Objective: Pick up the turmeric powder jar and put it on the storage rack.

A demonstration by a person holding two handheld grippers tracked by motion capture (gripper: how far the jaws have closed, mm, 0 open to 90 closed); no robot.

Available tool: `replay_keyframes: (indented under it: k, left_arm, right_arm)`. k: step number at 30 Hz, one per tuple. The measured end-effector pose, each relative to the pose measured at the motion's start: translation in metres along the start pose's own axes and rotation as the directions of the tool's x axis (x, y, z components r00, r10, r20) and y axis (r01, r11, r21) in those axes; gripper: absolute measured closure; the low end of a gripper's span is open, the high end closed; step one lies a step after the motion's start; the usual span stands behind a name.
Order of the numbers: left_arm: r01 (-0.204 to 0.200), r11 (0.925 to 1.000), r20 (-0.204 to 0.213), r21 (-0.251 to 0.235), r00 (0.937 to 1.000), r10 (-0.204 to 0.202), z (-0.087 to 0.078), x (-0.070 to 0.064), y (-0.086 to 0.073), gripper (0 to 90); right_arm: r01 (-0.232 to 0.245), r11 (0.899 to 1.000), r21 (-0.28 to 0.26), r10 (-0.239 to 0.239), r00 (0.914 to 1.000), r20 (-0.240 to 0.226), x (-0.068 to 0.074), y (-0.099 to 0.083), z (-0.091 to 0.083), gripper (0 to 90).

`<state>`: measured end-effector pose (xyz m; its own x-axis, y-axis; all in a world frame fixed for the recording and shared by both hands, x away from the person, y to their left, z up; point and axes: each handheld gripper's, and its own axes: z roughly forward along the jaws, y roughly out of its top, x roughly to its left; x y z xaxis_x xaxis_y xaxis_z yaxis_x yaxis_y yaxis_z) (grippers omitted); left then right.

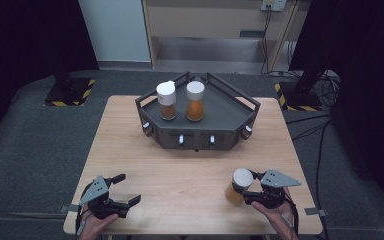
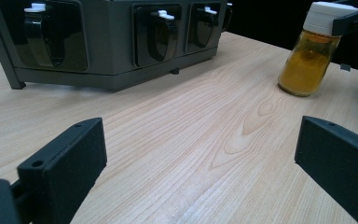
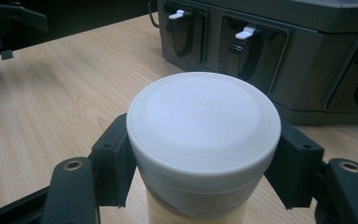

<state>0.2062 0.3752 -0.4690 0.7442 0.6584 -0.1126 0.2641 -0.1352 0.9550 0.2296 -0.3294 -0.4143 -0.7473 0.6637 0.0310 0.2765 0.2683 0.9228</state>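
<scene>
High view: my right gripper (image 1: 246, 192), lower right of frame, clamps the white cap of a spice jar (image 1: 238, 187) that rests tilted on the wooden table (image 1: 190, 170). My left gripper (image 1: 126, 188), lower left, hangs open and empty. Two more jars (image 1: 195, 101) stand on the grey rack (image 1: 230, 120) at upper centre.

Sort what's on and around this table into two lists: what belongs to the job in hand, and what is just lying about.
In the job:
- spice jar, gripped at its white cap by the right gripper
- dark rack
- two jars on the rack
- left gripper, open over bare table

Lying about:
- cables on the floor
- striped stand bases
</scene>
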Motion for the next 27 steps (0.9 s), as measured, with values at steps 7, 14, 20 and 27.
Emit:
replay_keyframes:
  k: [7, 14, 20, 27]
  left_arm:
    - [0.000, 1.0000, 0.003, 0.000, 1.0000, 0.000, 0.001, 0.000, 0.000, 1.0]
    - [-0.001, 1.0000, 0.002, 0.002, 1.0000, 0.001, 0.001, 0.000, 0.000, 1.0]
    - [-0.003, 1.0000, 0.002, 0.002, 1.0000, 0.003, 0.000, 0.000, 0.000, 1.0]
    - [-0.003, 1.0000, 0.001, 0.002, 1.0000, 0.003, 0.000, 0.000, 0.000, 0.9]
  right_arm:
    - [-0.005, 1.000, 0.011, 0.005, 1.0000, 0.002, 0.000, 0.005, -0.003, 33.4]
    - [-0.001, 1.000, 0.028, 0.001, 1.0000, 0.010, 0.001, 0.021, -0.004, 33.5]
    - [0.013, 0.999, 0.033, -0.013, 0.9999, 0.011, 0.002, 0.036, -0.005, 33.5]
    - [0.026, 0.999, 0.045, -0.027, 0.9995, 0.017, 0.001, 0.054, -0.005, 33.5]
